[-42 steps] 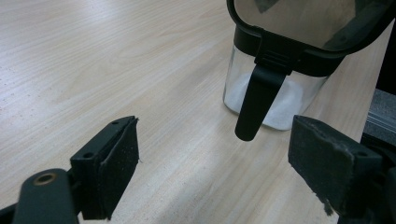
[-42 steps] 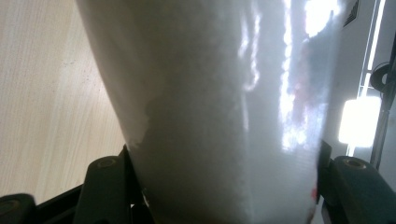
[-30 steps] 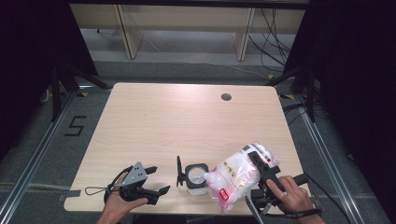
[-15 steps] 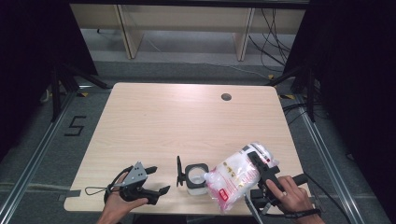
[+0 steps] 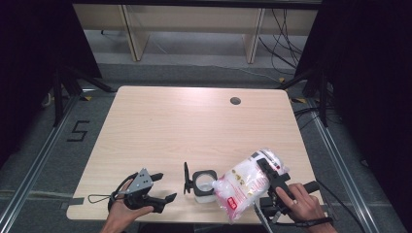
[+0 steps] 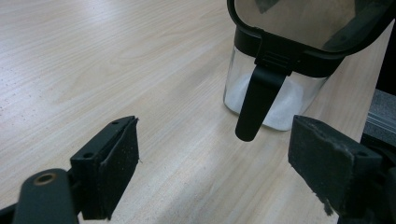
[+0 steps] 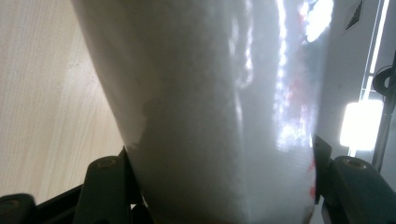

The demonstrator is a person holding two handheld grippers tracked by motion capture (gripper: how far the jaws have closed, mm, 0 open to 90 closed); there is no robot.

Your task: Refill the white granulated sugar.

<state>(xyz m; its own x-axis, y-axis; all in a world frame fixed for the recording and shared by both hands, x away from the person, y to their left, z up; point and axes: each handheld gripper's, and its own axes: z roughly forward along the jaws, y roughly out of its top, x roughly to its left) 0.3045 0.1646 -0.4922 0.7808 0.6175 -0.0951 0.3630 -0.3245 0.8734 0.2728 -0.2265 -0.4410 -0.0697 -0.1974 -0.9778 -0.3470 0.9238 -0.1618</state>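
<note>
A clear square container (image 5: 203, 188) with a black rim stands near the table's front edge, its hinged lid (image 5: 186, 177) flipped up on its left side. White granules lie in its bottom (image 6: 280, 100), and a black latch (image 6: 254, 105) hangs down its front. My right gripper (image 5: 268, 171) is shut on a plastic bag of white granules (image 5: 243, 183) with red print, tilted with its lower end toward the container's mouth. The bag (image 7: 210, 107) sits squeezed between both right jaws. My left gripper (image 5: 164, 187) rests left of the container, open, with nothing between its pads (image 6: 119, 158).
The light wooden table (image 5: 194, 131) has a round cable hole (image 5: 235, 101) at its back right. Pale shelving legs (image 5: 130, 29) stand on the floor beyond the far edge. A metal rail (image 5: 340, 160) runs along the right side.
</note>
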